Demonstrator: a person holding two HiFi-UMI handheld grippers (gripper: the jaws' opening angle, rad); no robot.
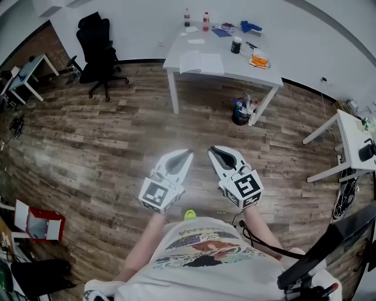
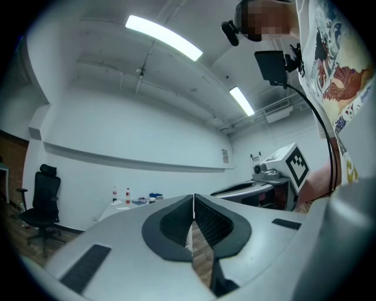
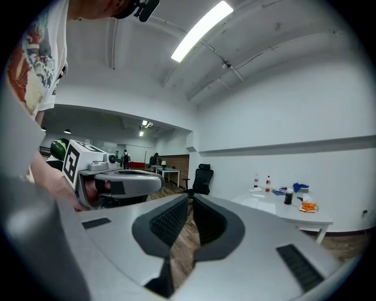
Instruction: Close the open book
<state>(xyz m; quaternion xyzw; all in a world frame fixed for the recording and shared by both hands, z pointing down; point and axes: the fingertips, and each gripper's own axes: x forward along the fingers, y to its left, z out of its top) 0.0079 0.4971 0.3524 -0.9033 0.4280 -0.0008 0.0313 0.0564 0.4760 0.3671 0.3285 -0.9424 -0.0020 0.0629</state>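
Note:
The open book (image 1: 201, 62) lies flat, pages up, on the near part of a white table (image 1: 235, 70) far across the room. I stand well back from it on the wood floor. My left gripper (image 1: 188, 154) and right gripper (image 1: 212, 151) are held side by side in front of my chest and point toward the table. Both are shut with nothing between their jaws. In the left gripper view the pads meet at the left gripper (image 2: 193, 199). In the right gripper view the right gripper (image 3: 189, 200) is likewise shut, and the table (image 3: 282, 207) shows small in the distance.
Two bottles (image 1: 195, 17), a dark cup (image 1: 236, 44), blue items (image 1: 249, 26) and an orange thing (image 1: 259, 60) share the table. A bin (image 1: 241, 111) stands by its leg. A black office chair (image 1: 97, 47) is at the left, a red box (image 1: 38, 222) near left, another white desk (image 1: 352, 141) at the right.

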